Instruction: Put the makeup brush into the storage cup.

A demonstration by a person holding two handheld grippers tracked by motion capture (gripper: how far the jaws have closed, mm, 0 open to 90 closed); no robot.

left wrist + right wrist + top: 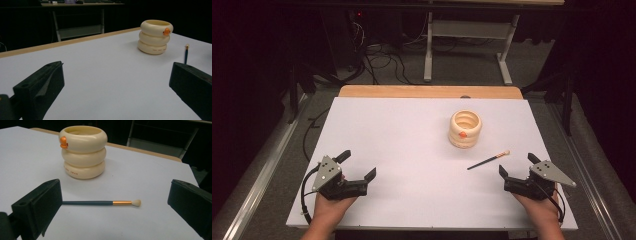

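Observation:
A cream ringed cup (465, 129) with a small orange knob stands upright right of the table's middle; it also appears as the cup (155, 37) and the cup (83, 151). A thin dark brush (488, 160) with a gold ferrule and pale tip lies flat in front of the cup, seen as the brush (101, 203) and the brush (186, 53). My left gripper (358, 164) rests open at the near left, far from both. My right gripper (518, 164) is open at the near right, just right of the brush, holding nothing.
The white table top (402, 150) has a wooden strip (429, 91) along its far edge. Beyond it stand a metal table frame (467, 45) and cables on the floor (382, 60). Metal rails run along both sides.

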